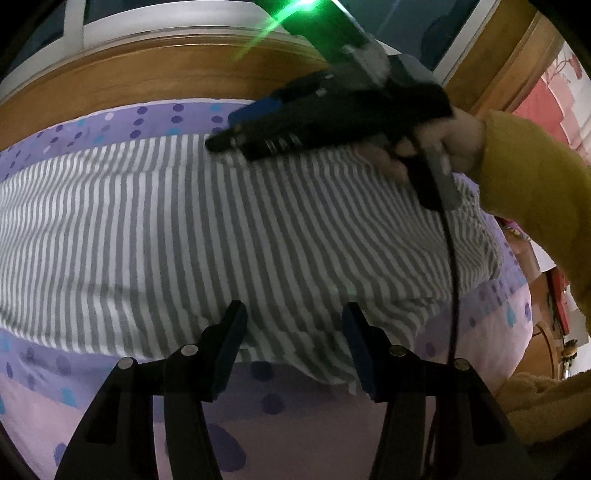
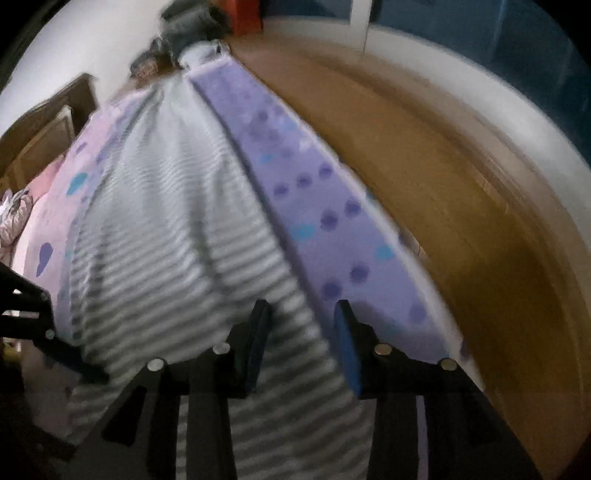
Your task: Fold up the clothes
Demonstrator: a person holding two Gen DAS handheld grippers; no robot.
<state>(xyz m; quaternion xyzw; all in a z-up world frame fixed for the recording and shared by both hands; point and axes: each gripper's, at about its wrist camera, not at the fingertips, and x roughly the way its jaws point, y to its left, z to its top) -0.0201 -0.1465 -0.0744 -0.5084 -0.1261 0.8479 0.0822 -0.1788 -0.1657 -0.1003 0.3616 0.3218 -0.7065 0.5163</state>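
Note:
A grey-and-white striped garment point(image 1: 207, 229) lies spread flat on a purple dotted bedsheet point(image 1: 303, 413). My left gripper point(image 1: 295, 350) is open and empty, its fingers over the garment's near edge. My right gripper shows in the left wrist view at the garment's far edge point(image 1: 229, 138), held by a hand in a yellow sleeve. In the right wrist view the right gripper point(image 2: 301, 343) is open over the striped garment point(image 2: 173, 240) near its edge beside the sheet point(image 2: 306, 206). That view is blurred.
A wooden bed frame point(image 1: 155, 74) runs along the far side of the bed, with a white window frame point(image 1: 166, 26) behind it. A black cable point(image 1: 453, 280) hangs from the right gripper across the garment. Wooden furniture point(image 2: 40, 136) stands at the left of the right wrist view.

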